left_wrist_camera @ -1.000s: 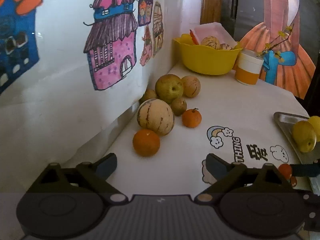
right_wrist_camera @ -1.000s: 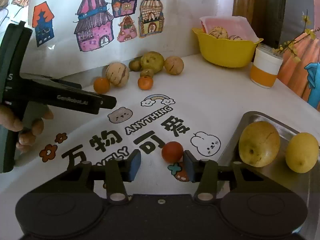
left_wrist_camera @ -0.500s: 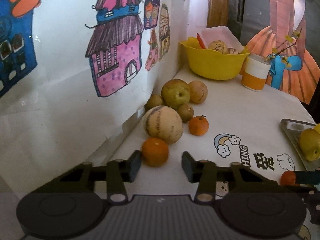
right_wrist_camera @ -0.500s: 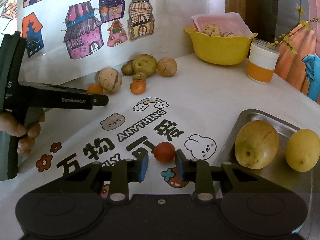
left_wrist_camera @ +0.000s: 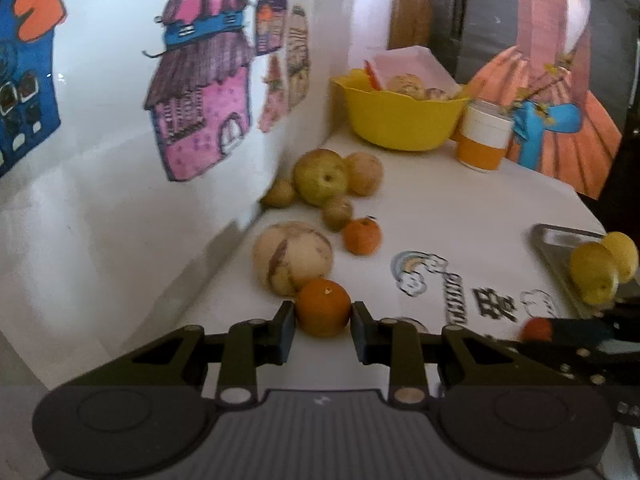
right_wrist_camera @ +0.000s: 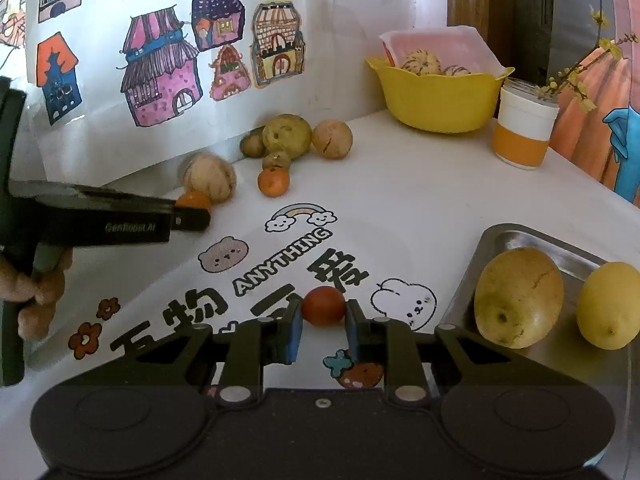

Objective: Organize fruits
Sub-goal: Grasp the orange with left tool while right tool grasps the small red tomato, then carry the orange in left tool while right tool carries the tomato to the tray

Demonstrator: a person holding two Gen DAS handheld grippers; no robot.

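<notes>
Both hand-held grippers have closed: left (left_wrist_camera: pixel 323 330) clamps orange (left_wrist_camera: pixel 322 306), right (right_wrist_camera: pixel 323 330) (earlier wider) tomato (right_wrist_camera: pixel 323 305).

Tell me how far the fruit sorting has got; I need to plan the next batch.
Done: two yellow-green fruits lie in the metal tray.
In hand: the left hand-held gripper brackets a round orange; the right hand-held gripper brackets a small red fruit. Both fruits seem not yet lifted.
Left: a striped pale melon, a small tangerine and several brownish-green fruits near the wall.
</notes>
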